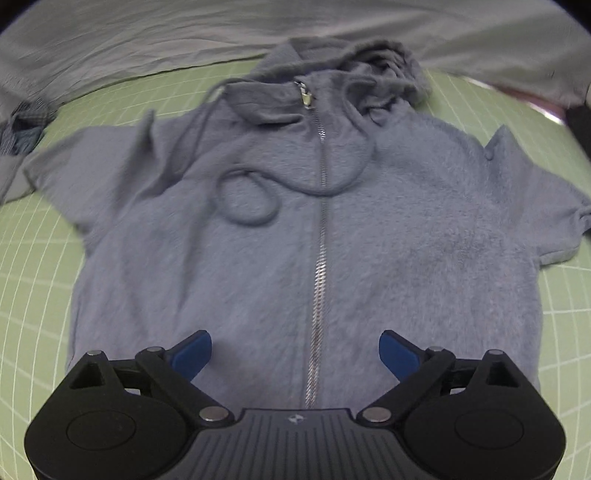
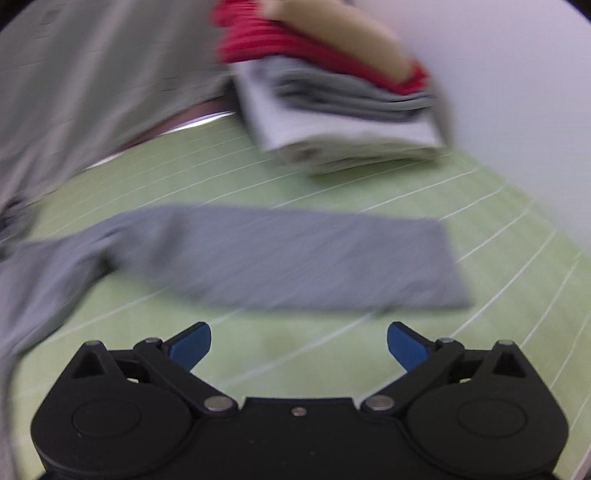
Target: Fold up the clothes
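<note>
I have the left gripper (image 1: pixel 295 350) hanging over the lower front of a blue-grey zip hoodie (image 1: pixel 388 229), its jaws spread wide with nothing between them but the fleece below. The hoodie lies flat and face up on the green gridded mat (image 1: pixel 33 266) that covers the table, its metal zipper (image 1: pixel 320 236) closed and running from the hem, near my jaws, up to the collar. The hood (image 1: pixel 373 62) is bunched at the far end, and one drawstring (image 1: pixel 245 195) curls in a loop on the chest to the left of the zipper. Both short sleeves spread out to the sides. A pale grey sheet (image 1: pixel 184 33) lies rumpled along the far edge of the mat, and a scrap of darker blue cloth (image 1: pixel 20 136) shows at the far left.

From the right wrist view, which is badly blurred, I see the right gripper (image 2: pixel 298 345) over bare mat, jaws wide apart and holding nothing. Just beyond it lies a long grey sleeve (image 2: pixel 295 258), flat on the mat and running across the view to a square cuff end at the right. Farther off sits a stack of folded clothes (image 2: pixel 343 110): white and grey layers below, red and tan ones on top. I see no basket or bin in either view; the stack rests straight on the mat.
</note>
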The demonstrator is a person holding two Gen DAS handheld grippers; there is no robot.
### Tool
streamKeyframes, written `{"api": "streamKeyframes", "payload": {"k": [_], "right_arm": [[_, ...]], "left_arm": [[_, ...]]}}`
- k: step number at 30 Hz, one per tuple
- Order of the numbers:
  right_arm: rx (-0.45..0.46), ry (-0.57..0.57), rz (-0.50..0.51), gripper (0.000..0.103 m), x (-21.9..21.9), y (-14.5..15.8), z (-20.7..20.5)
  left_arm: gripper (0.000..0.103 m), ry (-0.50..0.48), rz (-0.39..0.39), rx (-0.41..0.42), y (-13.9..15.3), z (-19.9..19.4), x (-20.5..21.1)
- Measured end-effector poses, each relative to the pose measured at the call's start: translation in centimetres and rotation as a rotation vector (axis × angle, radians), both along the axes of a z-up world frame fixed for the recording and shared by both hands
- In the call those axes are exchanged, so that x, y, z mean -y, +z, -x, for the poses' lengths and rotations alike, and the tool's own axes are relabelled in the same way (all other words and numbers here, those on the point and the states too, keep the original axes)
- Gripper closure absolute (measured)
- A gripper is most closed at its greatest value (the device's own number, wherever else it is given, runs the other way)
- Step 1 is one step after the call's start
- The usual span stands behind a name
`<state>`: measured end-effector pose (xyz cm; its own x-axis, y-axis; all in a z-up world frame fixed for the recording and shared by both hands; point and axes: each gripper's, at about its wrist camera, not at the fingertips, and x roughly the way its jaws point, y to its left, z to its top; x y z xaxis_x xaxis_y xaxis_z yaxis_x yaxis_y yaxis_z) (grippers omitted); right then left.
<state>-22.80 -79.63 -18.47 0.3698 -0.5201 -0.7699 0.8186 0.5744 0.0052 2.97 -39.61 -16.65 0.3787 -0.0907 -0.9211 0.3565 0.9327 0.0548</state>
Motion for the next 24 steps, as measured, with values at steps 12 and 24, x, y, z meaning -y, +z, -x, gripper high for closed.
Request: {"api": "streamKeyframes", "payload": {"k": [12, 24], "right_arm": [[-0.015, -0.048, 0.009, 0.045, 6.4, -1.2, 0.7], [-0.096, -0.166, 0.052, 0.084, 8.8, -0.7, 5.1]], "left_arm": [[0.000, 0.061, 0.035, -0.036, -0.9, -1.7, 0.9], [0.000, 0.105, 0.049, -0.002, -1.1, -1.3, 0.6]]}}
